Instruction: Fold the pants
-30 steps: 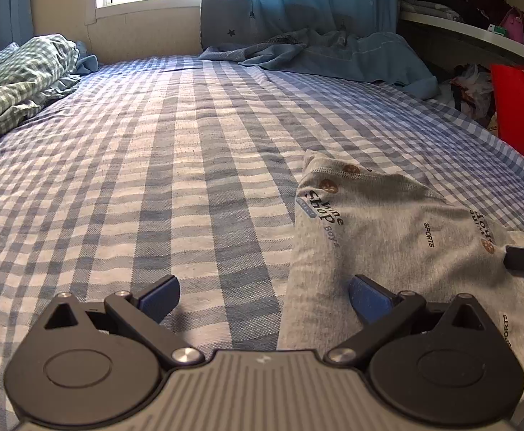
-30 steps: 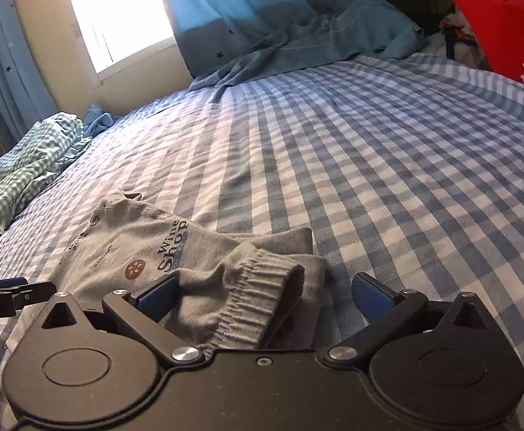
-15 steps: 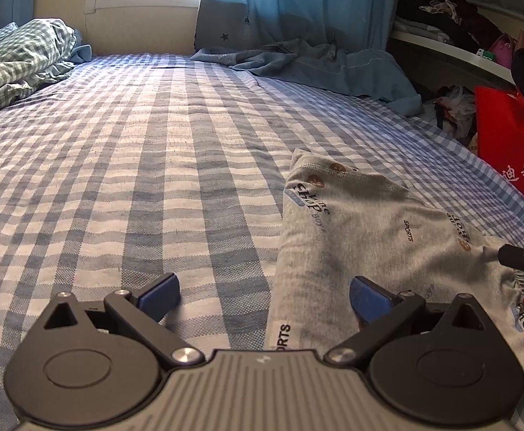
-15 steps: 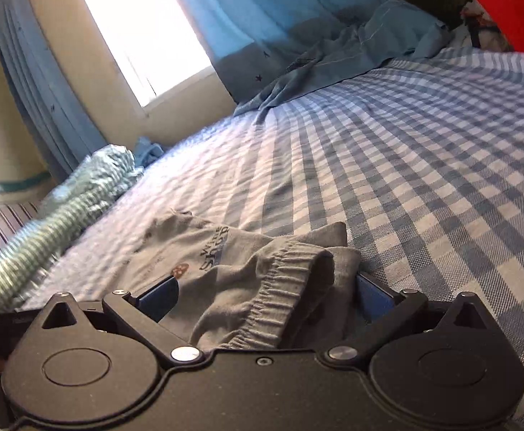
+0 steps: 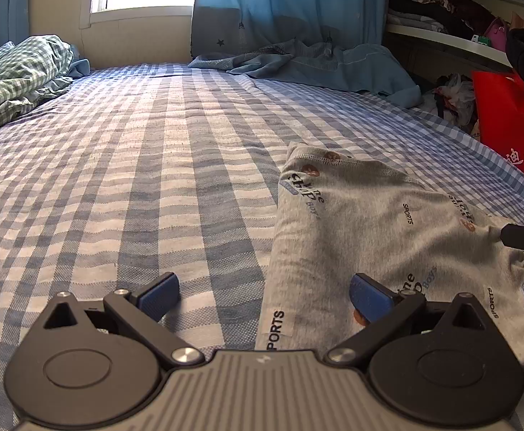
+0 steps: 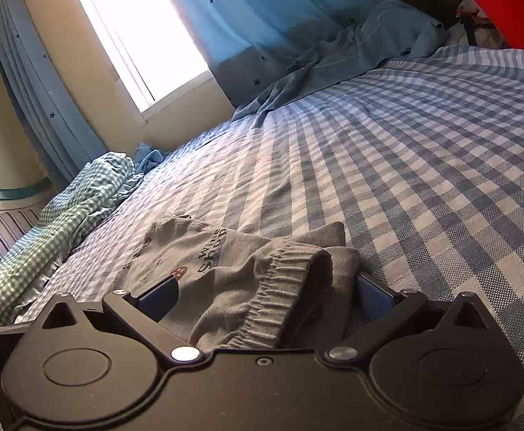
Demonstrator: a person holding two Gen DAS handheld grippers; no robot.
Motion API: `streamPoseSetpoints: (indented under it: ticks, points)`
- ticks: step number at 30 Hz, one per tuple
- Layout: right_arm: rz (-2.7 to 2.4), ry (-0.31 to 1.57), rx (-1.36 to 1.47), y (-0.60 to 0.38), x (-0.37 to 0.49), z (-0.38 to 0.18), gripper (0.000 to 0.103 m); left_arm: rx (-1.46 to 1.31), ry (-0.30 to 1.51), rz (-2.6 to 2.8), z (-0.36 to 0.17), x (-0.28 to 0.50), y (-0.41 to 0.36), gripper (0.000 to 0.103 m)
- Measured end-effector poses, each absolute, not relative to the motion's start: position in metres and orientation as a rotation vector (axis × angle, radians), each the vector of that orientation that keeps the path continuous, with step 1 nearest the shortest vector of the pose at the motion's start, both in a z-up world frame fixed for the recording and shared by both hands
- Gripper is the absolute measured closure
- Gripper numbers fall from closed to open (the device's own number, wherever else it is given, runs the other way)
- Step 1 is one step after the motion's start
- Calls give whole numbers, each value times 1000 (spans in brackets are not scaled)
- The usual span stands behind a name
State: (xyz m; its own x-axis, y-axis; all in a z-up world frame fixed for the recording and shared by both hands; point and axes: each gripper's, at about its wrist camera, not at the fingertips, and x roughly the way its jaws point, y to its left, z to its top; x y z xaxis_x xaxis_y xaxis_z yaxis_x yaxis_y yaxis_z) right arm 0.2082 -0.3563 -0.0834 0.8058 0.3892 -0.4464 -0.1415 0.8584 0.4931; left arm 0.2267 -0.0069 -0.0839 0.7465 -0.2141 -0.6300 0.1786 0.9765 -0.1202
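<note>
The grey printed pants (image 5: 376, 237) lie on the blue checked bed (image 5: 154, 179), folded into a short bundle. My left gripper (image 5: 263, 292) is open and low over the bed; the pants' left edge lies between its fingers, its right finger (image 5: 369, 296) over the cloth. My right gripper (image 6: 265, 296) is open with the pants' elastic waistband (image 6: 279, 287) bunched between its fingers, the cloth (image 6: 197, 255) stretching away beyond. A tip of the right gripper (image 5: 520, 237) shows at the pants' right end in the left wrist view.
A green checked quilt (image 5: 14, 79) lies at the bed's far left. Blue cloth (image 5: 315, 64) is heaped under the curtain at the far end. A red bag (image 5: 509, 133) and cluttered shelves (image 5: 448, 32) stand beyond the bed's right edge.
My right gripper has tilted and moved further onto the waistband, which now fills the gap between its fingers. My left gripper has drawn back slightly along the pants' left edge.
</note>
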Motion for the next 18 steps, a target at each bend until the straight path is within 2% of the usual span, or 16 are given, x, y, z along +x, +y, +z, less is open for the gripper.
streamPoseSetpoints:
  ticks: [18]
  points:
    - [270,583,383,-348,210,-82,1,-41,694,-208,-84,226,-10,0]
